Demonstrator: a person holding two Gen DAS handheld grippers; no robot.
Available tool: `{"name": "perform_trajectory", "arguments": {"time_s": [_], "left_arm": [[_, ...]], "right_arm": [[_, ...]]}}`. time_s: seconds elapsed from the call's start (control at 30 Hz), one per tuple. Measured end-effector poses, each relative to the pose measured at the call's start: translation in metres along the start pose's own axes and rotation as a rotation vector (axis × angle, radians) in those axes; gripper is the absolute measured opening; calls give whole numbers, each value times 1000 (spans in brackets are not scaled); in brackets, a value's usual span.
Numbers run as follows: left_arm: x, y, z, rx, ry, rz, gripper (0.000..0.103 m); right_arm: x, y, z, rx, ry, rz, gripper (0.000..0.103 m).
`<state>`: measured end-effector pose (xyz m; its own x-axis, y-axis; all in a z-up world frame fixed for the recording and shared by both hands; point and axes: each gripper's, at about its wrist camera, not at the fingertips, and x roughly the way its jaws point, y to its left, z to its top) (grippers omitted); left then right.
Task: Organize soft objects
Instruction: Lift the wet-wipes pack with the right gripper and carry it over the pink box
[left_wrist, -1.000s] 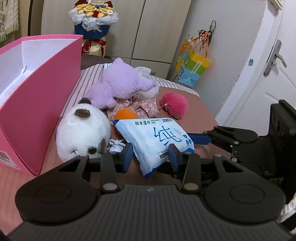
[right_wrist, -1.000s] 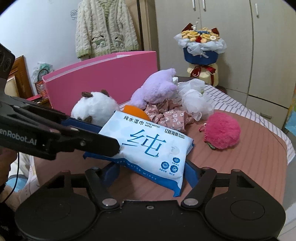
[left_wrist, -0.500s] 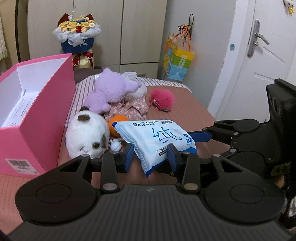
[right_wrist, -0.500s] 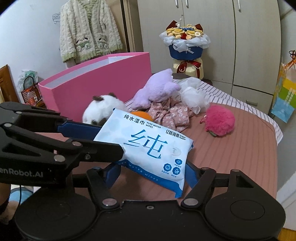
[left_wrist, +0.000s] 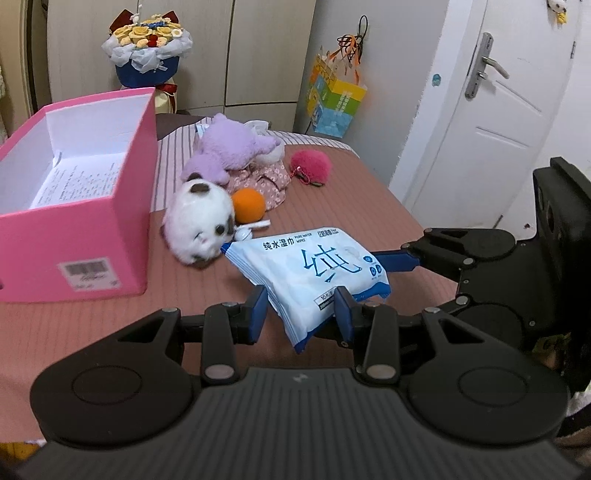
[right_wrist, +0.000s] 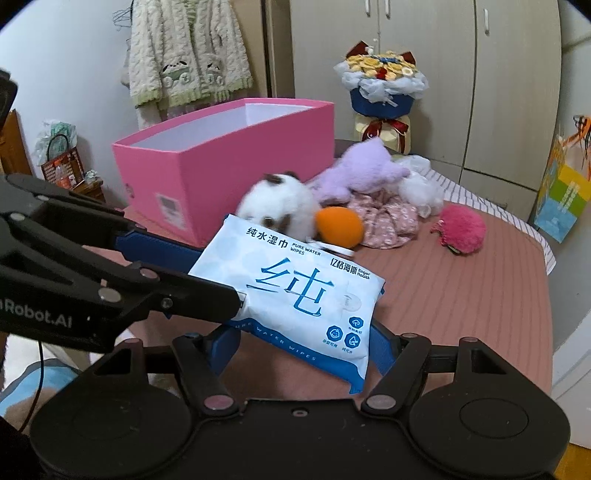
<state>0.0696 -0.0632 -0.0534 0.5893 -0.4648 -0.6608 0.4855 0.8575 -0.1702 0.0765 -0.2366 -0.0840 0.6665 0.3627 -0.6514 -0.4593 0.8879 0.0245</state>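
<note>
A white and blue wet-wipes pack (left_wrist: 310, 266) (right_wrist: 295, 295) hangs above the brown-pink bed, held from two sides. My left gripper (left_wrist: 299, 310) is shut on its near edge. My right gripper (right_wrist: 306, 339) is shut across its width and reaches in from the right in the left wrist view, one blue finger (left_wrist: 395, 258) showing. Behind the pack lie a white plush with brown patches (left_wrist: 199, 225) (right_wrist: 280, 210), an orange ball (left_wrist: 250, 205), a purple plush (left_wrist: 229, 147), a floral cloth (left_wrist: 269, 177) and a pink pom-pom (left_wrist: 310, 166). An open pink box (left_wrist: 74, 236) (right_wrist: 229, 173) stands at the left.
A flower bouquet (left_wrist: 147, 48) stands by the wardrobe behind the bed. A colourful gift bag (left_wrist: 336, 103) hangs on the wall, with a white door (left_wrist: 480, 129) to its right. A white fluffy item (right_wrist: 421, 188) lies beside the purple plush. Bare bed shows around the pom-pom.
Both grippers have lifted the wipes pack and drawn it back from the toy pile. The toys now look farther off, the inside of the pink box shows, and the white plush has rolled a little.
</note>
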Motion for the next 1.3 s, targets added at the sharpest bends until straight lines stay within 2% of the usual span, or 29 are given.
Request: {"name": "perform_trajectory", "arguments": {"time_s": [0.17, 0.4, 0.77, 1.0, 1.3], "left_arm": [[-38, 9, -8, 24, 24, -2, 38], [-93, 27, -12, 41, 54, 25, 38], [-143, 62, 2, 21, 56, 77, 38], [-149, 89, 27, 16, 9, 98, 38], [-111, 139, 82, 29, -46, 114, 39]], "right_arm": [[-18, 36, 3, -30, -2, -7, 76], [-35, 85, 21, -73, -2, 37, 76], [-43, 136, 63, -181, -33, 80, 76], [-32, 148, 97, -223, -72, 78, 76], [17, 126, 151, -203, -129, 56, 77]]}}
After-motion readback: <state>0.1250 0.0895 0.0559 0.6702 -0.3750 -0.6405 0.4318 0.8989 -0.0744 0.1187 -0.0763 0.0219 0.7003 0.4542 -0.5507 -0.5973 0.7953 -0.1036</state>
